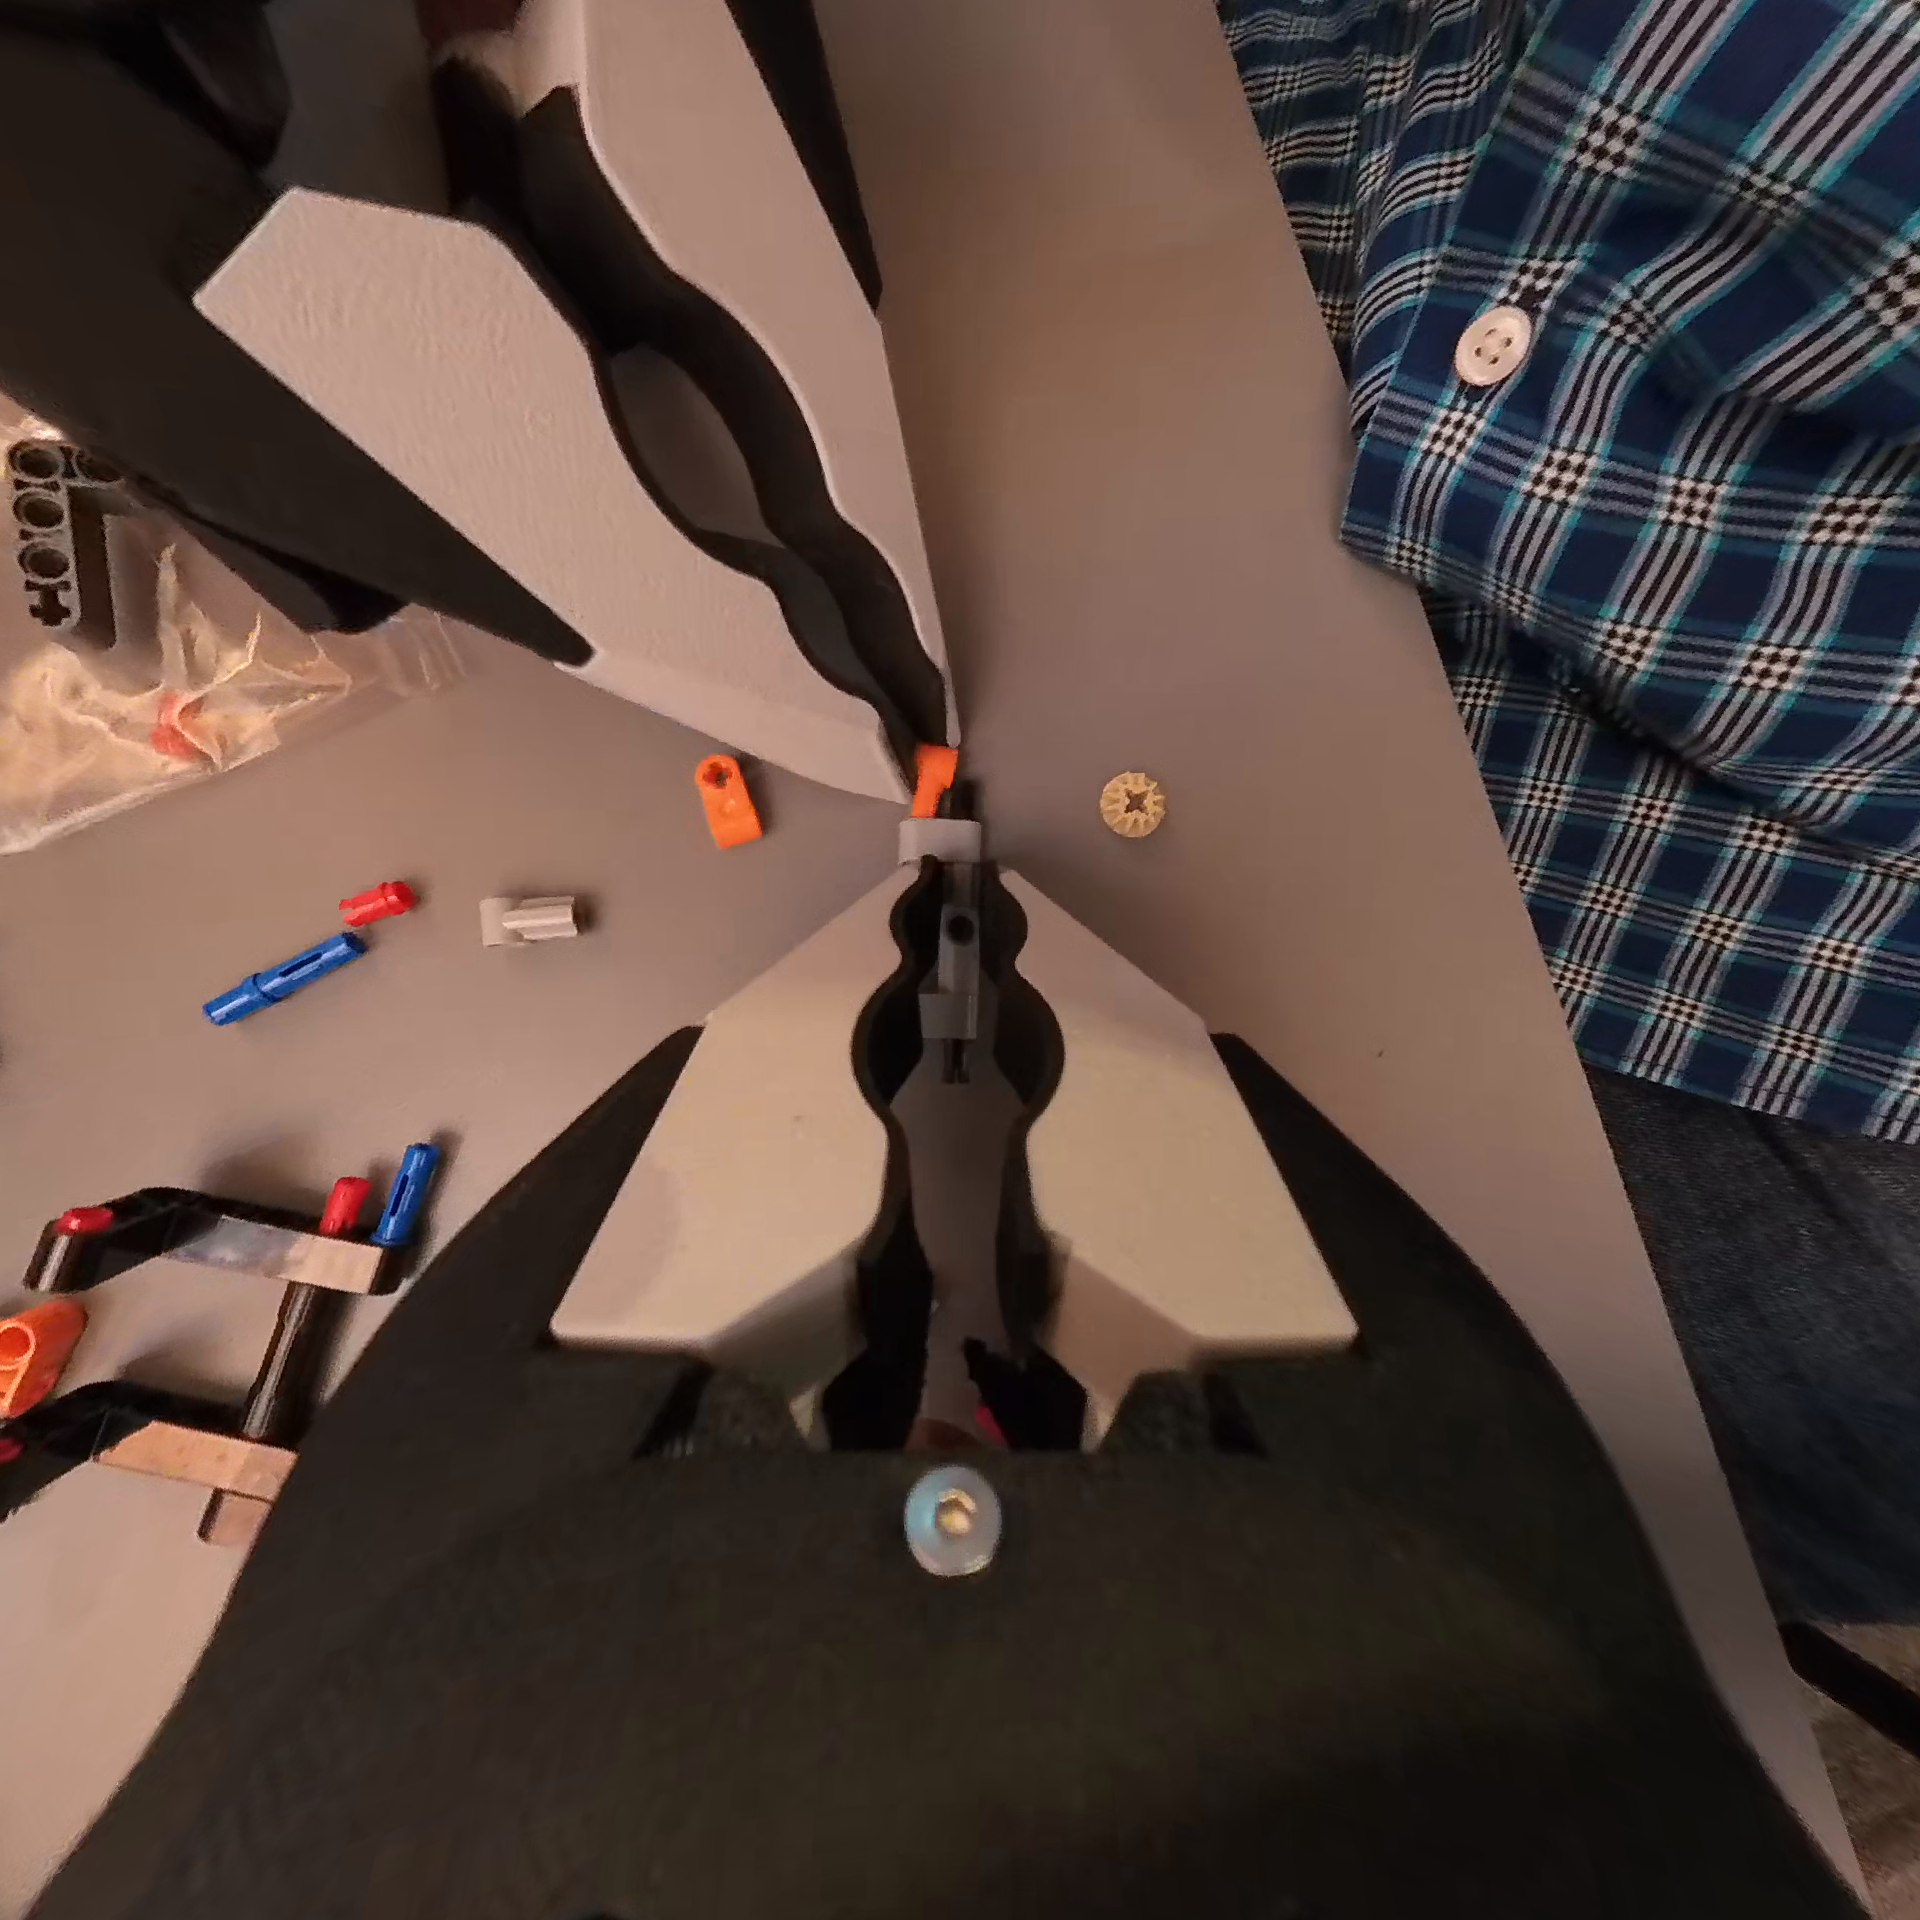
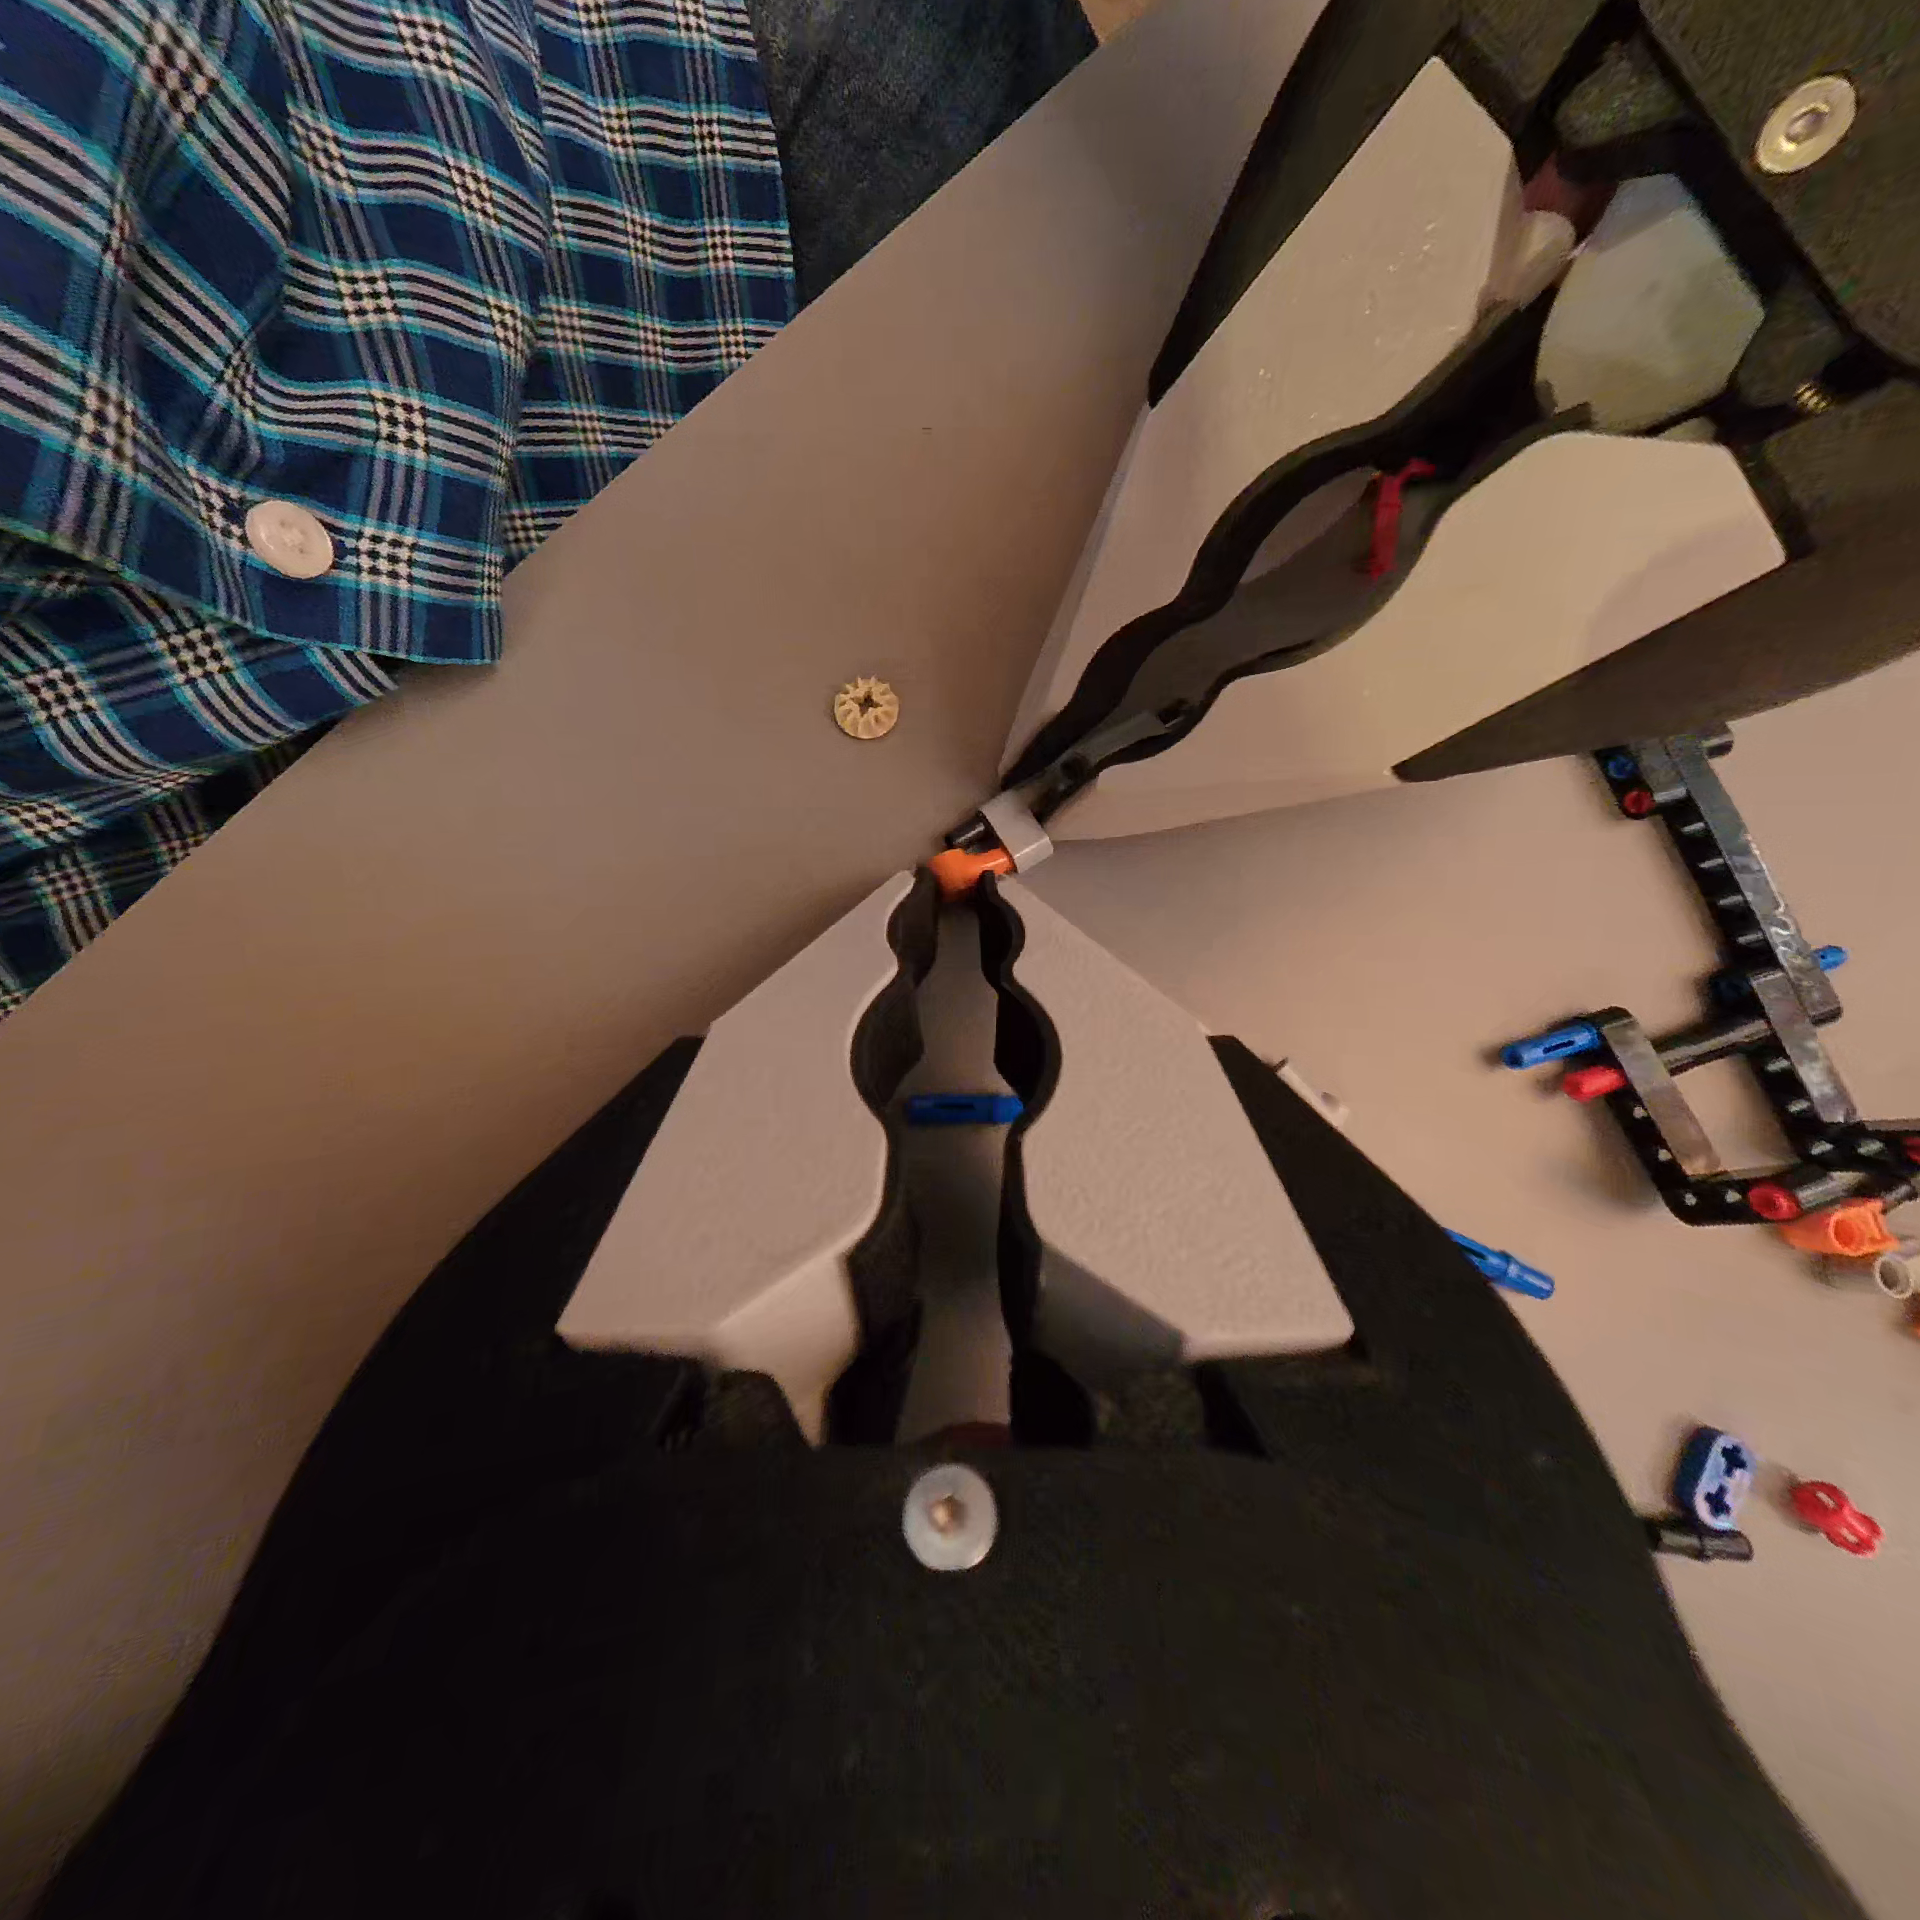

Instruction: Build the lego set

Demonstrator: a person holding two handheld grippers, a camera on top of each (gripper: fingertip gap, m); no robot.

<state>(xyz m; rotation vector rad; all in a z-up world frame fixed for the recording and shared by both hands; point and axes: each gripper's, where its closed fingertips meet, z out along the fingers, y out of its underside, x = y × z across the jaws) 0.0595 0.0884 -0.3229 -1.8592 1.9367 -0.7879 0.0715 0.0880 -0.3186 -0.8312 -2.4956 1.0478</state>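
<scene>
My left gripper [image 1: 951,881] is shut on a dark grey axle piece [image 1: 958,940] with a light grey bush [image 1: 938,840] at its front end. My right gripper [image 2: 956,891] is shut on a small orange connector [image 2: 961,868]. The two grippers meet tip to tip just above the grey table [image 1: 1143,520], and the orange connector [image 1: 932,774] touches the bush [image 2: 1020,828]. In the left wrist view the right gripper [image 1: 925,750] comes in from the upper left. In the right wrist view the left gripper [image 2: 1031,792] comes in from the upper right.
A tan gear [image 1: 1132,803] lies by the tips. On the table lie another orange connector [image 1: 727,800], a grey piece [image 1: 530,920], a red pin [image 1: 379,900], a blue pin [image 1: 283,979], a black frame assembly [image 2: 1756,1039] and a plastic bag [image 1: 125,665]. A person in a plaid shirt [image 1: 1662,520] stands at the table edge. My two grippers' fingertips are within a few centimetres of each other. The red pin [image 1: 379,900] is about equally far from each gripper, around 9 centimetres.
</scene>
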